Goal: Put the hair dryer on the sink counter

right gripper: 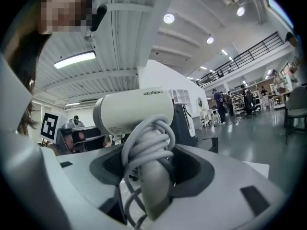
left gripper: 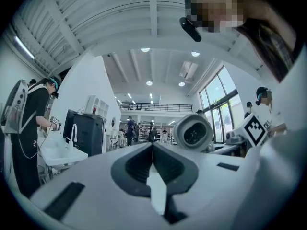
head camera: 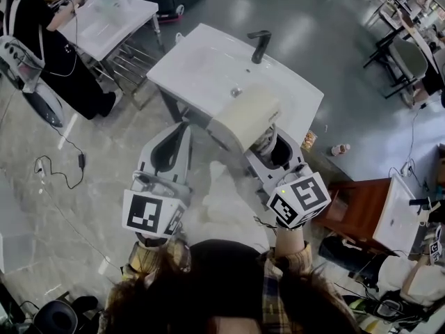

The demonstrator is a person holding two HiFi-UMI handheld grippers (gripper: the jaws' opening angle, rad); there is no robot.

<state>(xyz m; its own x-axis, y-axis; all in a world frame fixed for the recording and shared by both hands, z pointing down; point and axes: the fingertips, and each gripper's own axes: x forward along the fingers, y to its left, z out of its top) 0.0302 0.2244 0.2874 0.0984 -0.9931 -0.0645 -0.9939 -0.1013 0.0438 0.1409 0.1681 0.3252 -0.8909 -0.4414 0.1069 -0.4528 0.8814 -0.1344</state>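
**Hair dryer held at the near edge of the sink worktop**

The hair dryer [head camera: 245, 117] is gripped by its handle in the right claw [head camera: 277, 152]. The jaws are closed on the handle over the grey cord [right gripper: 144, 150] wound round it, so the cord is pinned and kept from trailing. The cream barrel is carried sideways across the near edge of the sink worktop [head camera: 295, 99], on the person's side and well short of the black tap [head camera: 260, 45] at the far edge. Whether the barrel touches the worktop cannot be told. It is judged to be carried rather than resting, so the setting-down is not yet done. The left claw [head camera: 174, 141] is held just off the worktop's near-left edge. Its jaws are brought together on nothing, and it is presumably held aside, since one claw suffices for the load. The flat strip to the right of the basin [head camera: 205, 72] is judged the likeliest landing place.
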